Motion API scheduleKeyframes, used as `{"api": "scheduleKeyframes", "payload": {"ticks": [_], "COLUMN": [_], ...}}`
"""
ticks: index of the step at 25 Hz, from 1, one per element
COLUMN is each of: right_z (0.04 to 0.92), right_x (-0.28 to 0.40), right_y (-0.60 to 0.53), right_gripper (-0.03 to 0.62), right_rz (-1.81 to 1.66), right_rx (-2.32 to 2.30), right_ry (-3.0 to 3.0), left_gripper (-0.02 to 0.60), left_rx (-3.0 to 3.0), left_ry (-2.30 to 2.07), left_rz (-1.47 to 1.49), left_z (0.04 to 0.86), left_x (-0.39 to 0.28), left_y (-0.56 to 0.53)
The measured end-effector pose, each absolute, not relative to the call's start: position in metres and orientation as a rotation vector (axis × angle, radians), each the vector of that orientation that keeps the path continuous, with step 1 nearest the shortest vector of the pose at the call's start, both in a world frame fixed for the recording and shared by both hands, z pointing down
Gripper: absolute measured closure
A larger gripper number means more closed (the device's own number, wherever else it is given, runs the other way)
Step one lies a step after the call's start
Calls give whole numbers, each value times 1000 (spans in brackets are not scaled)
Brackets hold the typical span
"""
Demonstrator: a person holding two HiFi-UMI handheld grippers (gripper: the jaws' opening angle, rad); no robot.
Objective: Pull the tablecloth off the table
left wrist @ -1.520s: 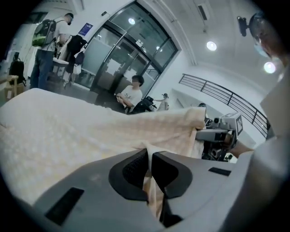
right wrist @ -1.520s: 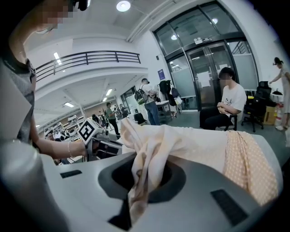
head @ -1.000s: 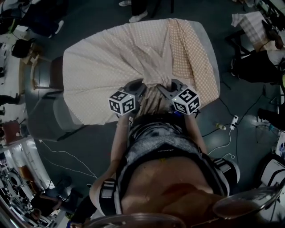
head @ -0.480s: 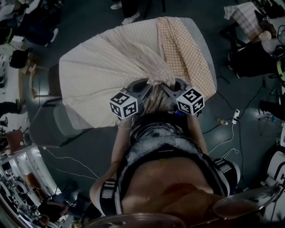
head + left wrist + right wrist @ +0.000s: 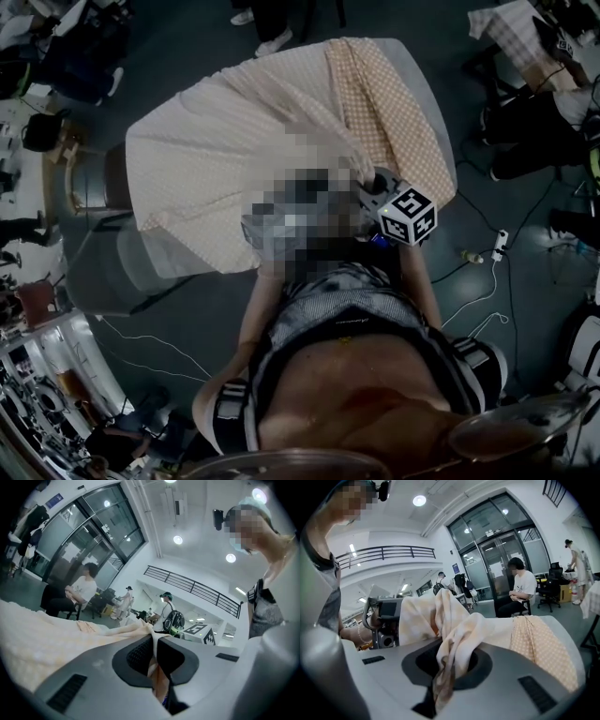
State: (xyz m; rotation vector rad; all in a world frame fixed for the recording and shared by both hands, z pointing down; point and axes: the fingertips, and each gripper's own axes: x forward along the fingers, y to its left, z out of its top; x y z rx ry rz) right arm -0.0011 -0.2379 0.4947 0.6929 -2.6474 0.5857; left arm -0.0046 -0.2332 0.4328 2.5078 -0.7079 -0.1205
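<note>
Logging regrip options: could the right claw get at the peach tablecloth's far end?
Probably not: the right claw is shut on a bunch of the peach dotted tablecloth, whose far end lies across the grey table.

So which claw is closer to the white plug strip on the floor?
Right. The right claw grips the cloth on the side toward the plug strip; the left claw grips it on the other side, farther from the strip.

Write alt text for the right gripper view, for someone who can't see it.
The right gripper is shut on a bunched fold of the cream tablecloth. Behind it, a person in a white shirt sits near glass doors.
</note>
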Motion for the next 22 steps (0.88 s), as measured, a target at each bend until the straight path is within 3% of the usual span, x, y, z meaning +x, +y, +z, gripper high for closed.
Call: {"api": "scheduleKeyframes", "payload": {"ticks": [6,17,20,22], "right_z": [489,485,485,481], "right_x": [-16,-68,-70,-76], "right_y": [-231,-223,-222,-220], "right_gripper": [508,508,508,508], "right_rz": [610,626,634,653], "right_rx": [619,452,425,395], "right_ry": [-2678,-2716,-2721,-2732], "left_gripper": [572,563,411,344], "left_rx": [2422,2510,2551,2574], "left_ry": [-814,-1002,-1025,-1010], "left_rz": [-258,-105,77,287], "left_z": [435,445,461,482], "left_x": [-37,-86,-93,-97], "left_y": [-236,-225,-214,-205]}}
